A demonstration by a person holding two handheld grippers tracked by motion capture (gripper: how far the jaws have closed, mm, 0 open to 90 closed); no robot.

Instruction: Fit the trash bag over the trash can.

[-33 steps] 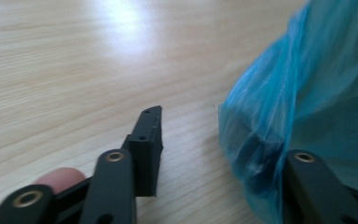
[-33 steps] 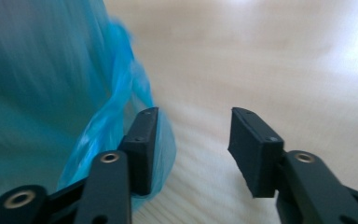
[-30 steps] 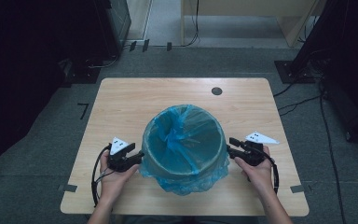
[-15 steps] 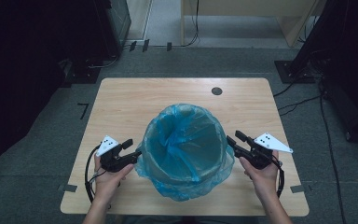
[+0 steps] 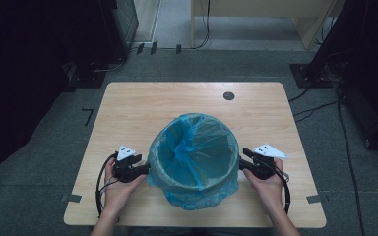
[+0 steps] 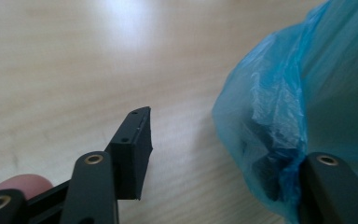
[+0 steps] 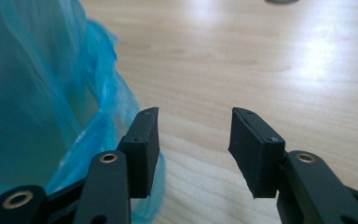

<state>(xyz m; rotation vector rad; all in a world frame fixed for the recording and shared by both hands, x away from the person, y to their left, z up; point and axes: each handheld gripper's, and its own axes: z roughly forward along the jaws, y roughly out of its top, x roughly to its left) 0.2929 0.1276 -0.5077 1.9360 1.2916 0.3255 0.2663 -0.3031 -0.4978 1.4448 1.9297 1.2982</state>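
Note:
A round bin lined with a blue plastic bag (image 5: 195, 153) stands near the front middle of the wooden table (image 5: 177, 98). The bag's loose hem (image 5: 197, 199) hangs down around the outside of the bin. My left gripper (image 5: 144, 170) is at the bin's left side, open. In the left gripper view (image 6: 205, 149) the bag film (image 6: 279, 107) drapes over its right jaw and hides that tip. My right gripper (image 5: 242, 161) is at the bin's right side, open. In the right gripper view (image 7: 193, 128) the bag (image 7: 42, 93) touches the left jaw and nothing lies between the jaws.
A dark round cable hole (image 5: 229, 96) is set in the table's far right part. Black stands and cables (image 5: 325, 64) sit on the floor around the table. Bare wood lies behind and to both sides of the bin.
Both grippers drew a little outward from the bin, then came back in against its sides. The bag's hem now hangs lower around the bin.

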